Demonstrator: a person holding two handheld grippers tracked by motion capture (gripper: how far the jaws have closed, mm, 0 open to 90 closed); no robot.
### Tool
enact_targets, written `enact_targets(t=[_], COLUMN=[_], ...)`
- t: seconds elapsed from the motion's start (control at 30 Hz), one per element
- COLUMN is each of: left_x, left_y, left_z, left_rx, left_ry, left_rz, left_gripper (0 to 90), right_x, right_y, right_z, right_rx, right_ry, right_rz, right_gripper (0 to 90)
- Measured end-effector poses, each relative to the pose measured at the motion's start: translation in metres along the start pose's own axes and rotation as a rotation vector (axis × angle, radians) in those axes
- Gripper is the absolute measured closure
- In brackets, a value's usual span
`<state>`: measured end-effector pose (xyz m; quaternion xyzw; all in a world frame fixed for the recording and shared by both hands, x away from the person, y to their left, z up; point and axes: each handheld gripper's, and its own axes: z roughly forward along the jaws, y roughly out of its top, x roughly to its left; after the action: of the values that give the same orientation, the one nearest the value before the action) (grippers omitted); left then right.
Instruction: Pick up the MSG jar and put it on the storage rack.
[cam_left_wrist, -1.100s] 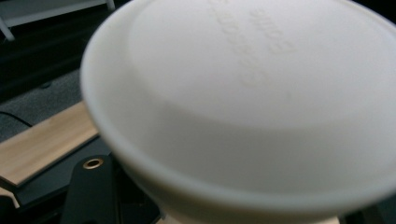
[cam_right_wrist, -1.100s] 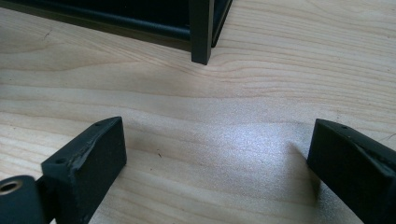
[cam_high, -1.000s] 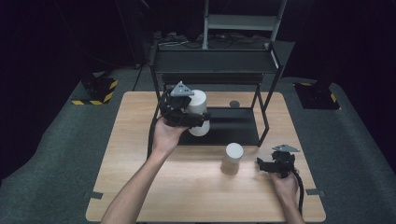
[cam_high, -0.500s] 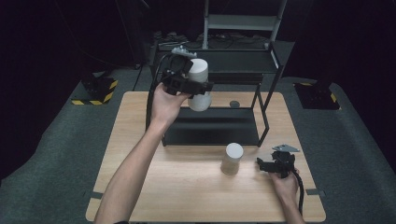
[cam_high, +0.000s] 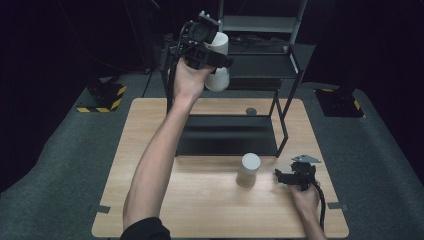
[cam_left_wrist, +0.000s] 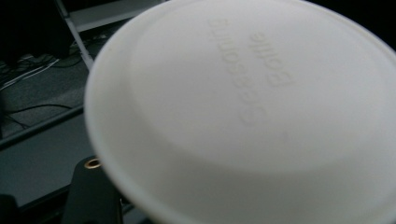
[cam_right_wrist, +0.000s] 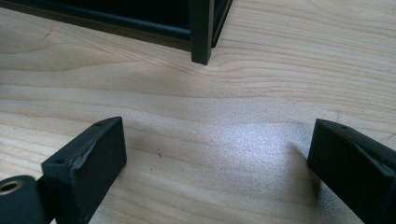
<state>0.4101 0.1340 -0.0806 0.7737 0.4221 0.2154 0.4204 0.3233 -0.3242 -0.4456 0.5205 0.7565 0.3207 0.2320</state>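
- Your left gripper (cam_high: 212, 55) pinched a white bottle (cam_high: 218, 62) and held it in the air level with the upper tier of the black shelf rack (cam_high: 260, 65); it rested on no tier yet
- The bottle's flat embossed end (cam_left_wrist: 252, 107) faced that gripper's camera
- A second white-capped bottle (cam_high: 248, 170) stood untouched on the table (cam_high: 150, 115), in front of the rack
- Your right gripper (cam_high: 292, 177) rested beside it, jaws spread and empty; by the look of it, one placement was half done and another remained

Wooden table (cam_high: 150, 130) sitting on grey floor, carrying a black metal rack (cam_high: 227, 135), a white-lidded jar (cam_high: 248, 170), a small dark disc (cam_high: 251, 111)
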Motion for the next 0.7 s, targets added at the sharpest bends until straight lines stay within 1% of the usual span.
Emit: enact_targets(t=[0.03, 0.07, 0.1, 0.2, 0.23, 0.27, 0.3, 0.33, 0.37, 0.4, 0.5, 0.63, 0.7], left_x=[0.0, -0.001, -0.001, -0.003, -0.003, -0.003, -0.003, -0.002, 0.0, 0.0, 0.005, 0.004, 0.005], left_y=[0.001, 0.008, 0.008, 0.015, 0.016, 0.016, 0.016, 0.016, 0.016, 0.016, 0.016, 0.02, 0.02], left_z=[0.002, 0.009, 0.009, 0.019, 0.022, 0.027, 0.027, 0.03, 0.035, 0.035, 0.038, 0.046, 0.049], left_rx=[-0.003, 0.003, 0.003, 0.016, 0.019, 0.018, 0.018, 0.016, 0.01, 0.01, -0.001, 0.015, 0.016], left_ry=[0.006, 0.033, 0.033, 0.076, 0.09, 0.114, 0.114, 0.123, 0.138, 0.138, 0.149, 0.187, 0.19], left_rz=[-0.006, -0.017, -0.017, -0.035, -0.046, -0.064, -0.064, -0.074, -0.094, -0.094, -0.122, -0.129, -0.129], left_gripper=[34.0, 34.1, 34.1, 34.1, 34.2, 34.2, 34.2, 34.3, 34.3, 34.3, 34.3, 34.4, 34.4], right_x=[0.0, 0.0, 0.0, 0.0, 0.0, 0.0, 0.0, 0.001, 0.001, 0.001, 0.001, 0.001, 0.001], right_y=[0.0, 0.0, 0.0, 0.0, 0.0, 0.0, 0.0, 0.0, 0.0, 0.0, 0.0, 0.0, 0.0], right_z=[0.0, 0.0, 0.0, 0.0, 0.0, 0.0, 0.0, 0.0, 0.0, 0.0, 0.0, 0.0, 0.0], right_rx=[0.0, 0.0, 0.0, 0.0, 0.0, 0.0, 0.0, 0.0, 0.0, 0.0, 0.0, 0.0, 0.0], right_ry=[0.0, 0.0, 0.0, 0.0, 0.0, -0.001, -0.001, -0.004, -0.004, -0.004, -0.005, -0.005, -0.005], right_rz=[0.0, 0.0, 0.0, -0.001, -0.001, 0.0, 0.0, 0.0, 0.0, 0.0, 0.0, -0.001, 0.0], right_gripper=[3.7, 3.7, 3.7, 3.7, 3.7, 3.7, 3.7, 3.6, 3.6, 3.6, 3.6, 3.6, 3.6])
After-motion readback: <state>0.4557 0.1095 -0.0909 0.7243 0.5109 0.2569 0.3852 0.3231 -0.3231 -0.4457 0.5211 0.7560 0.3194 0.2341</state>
